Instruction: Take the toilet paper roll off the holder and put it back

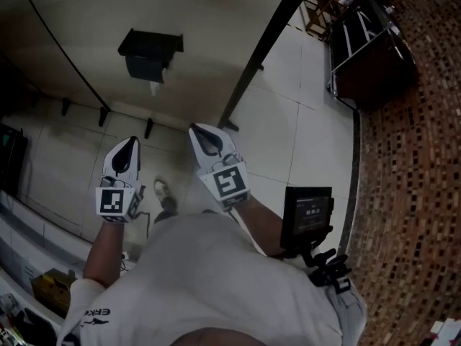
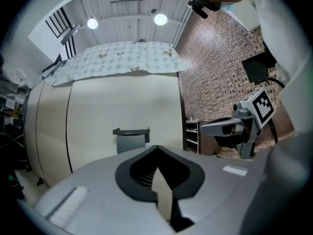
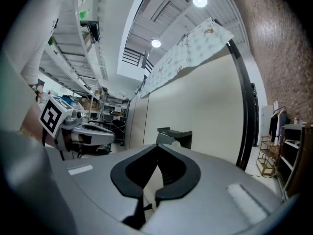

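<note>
1. Evidently the toilet paper roll (image 1: 155,86) sits in the black holder (image 1: 150,49) on the beige wall (image 1: 86,20). It is either untouched or already put back; I cannot tell which.
2. The left gripper (image 1: 132,143) and the right gripper (image 1: 196,130) are both closed tight on nothing, well apart from the holder.
3. The holder's cover mostly hides the roll. Its long axis probably runs level along the wall, and the loose tail hangs down.
</note>
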A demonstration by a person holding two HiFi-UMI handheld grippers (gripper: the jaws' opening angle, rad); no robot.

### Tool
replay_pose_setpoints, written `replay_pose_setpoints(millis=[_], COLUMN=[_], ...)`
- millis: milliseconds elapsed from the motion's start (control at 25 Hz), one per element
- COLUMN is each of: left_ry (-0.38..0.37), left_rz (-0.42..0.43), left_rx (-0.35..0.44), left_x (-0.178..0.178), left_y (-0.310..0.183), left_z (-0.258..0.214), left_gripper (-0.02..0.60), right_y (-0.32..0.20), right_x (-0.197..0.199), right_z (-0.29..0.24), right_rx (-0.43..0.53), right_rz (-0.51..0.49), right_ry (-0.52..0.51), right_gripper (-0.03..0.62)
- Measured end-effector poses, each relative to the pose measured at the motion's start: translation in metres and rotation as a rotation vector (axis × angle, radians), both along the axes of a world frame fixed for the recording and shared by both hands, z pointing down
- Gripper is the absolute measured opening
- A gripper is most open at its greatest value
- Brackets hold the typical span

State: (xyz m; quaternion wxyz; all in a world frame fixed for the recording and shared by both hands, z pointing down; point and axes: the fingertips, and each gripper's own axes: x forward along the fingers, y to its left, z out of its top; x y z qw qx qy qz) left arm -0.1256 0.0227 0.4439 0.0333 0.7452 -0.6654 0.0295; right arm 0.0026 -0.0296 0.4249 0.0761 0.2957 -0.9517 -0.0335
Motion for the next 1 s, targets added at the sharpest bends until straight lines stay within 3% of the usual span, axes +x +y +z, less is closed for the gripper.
replay_pose_setpoints(millis=[240,440,600,720,1000], left_ry=[0.012,0.000,0.004,0.008,0.010], left_rz=[-0.051,-0.038,-0.035,-0.024,-0.020], left_rx=[-0.019,-0.020,-0.033,0.004,0.024], left_x=[0.073,0.116,0.131,0.137,0.133], left_y=[0.063,0.095,0.110,0.115,0.135], left_z=[-0.001,-0.004,-0.007,-0.019,-0.023], left_gripper=[0.002,0.002,0.002,0.002,0.002], right_y=[0.052,0.083,0.102,0.113,0.140], right_x=[0.062,0.090,0.098,0.101,0.097], right_z=[-0.005,-0.007,-0.013,-0.018,-0.016], right_rx=[-0.019,-0.020,-0.018,-0.014,-0.014], right_rz=[-0.019,-0.036,-0.033,-0.028,-0.031], right_ry=[-0.029,-0.034,-0.055,-0.049,-0.021], right_gripper=[0.014,0.014,0.014,0.014,0.014])
